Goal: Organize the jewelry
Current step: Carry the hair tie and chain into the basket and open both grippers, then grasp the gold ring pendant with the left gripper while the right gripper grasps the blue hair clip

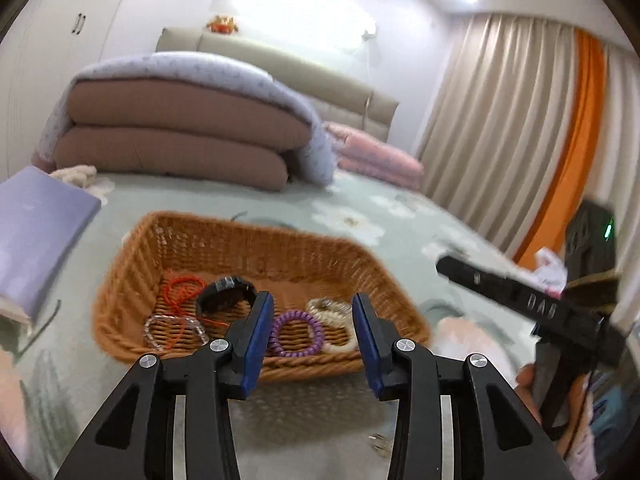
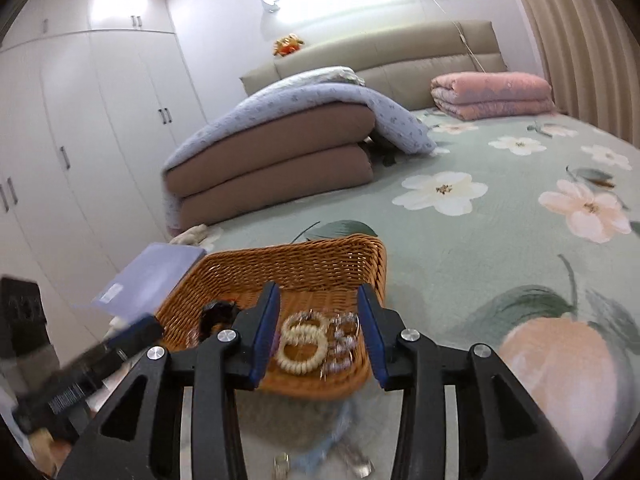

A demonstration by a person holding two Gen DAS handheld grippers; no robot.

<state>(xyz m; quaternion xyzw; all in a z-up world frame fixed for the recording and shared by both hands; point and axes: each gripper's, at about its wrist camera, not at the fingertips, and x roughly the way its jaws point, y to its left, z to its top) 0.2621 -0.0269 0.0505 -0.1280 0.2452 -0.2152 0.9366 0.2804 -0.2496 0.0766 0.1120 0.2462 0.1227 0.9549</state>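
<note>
A woven wicker basket (image 1: pixel 256 240) lies on the floral bedspread. It holds a red cord (image 1: pixel 182 292), a black bracelet (image 1: pixel 226 294), a clear bead bracelet (image 1: pixel 160 330), a purple coil band (image 1: pixel 296 334), a cream coil band (image 2: pixel 302 344) and a pale beaded bracelet (image 2: pixel 342 344). My left gripper (image 1: pixel 312 300) hovers open over the basket's near rim, with nothing between its blue pads. My right gripper (image 2: pixel 318 288) is open too, above the basket's near right corner, and its pads touch nothing. The jewelry seen between the fingers lies down in the basket.
A lilac box (image 1: pixel 36 236) sits left of the basket. Behind it are folded brown quilts (image 1: pixel 180 136) and a pink blanket (image 2: pixel 492 94). Small metal pieces (image 2: pixel 282 462) lie on the bed under the right gripper. Curtains (image 1: pixel 500 120) hang to the right, and a wardrobe (image 2: pixel 80 140) stands to the left.
</note>
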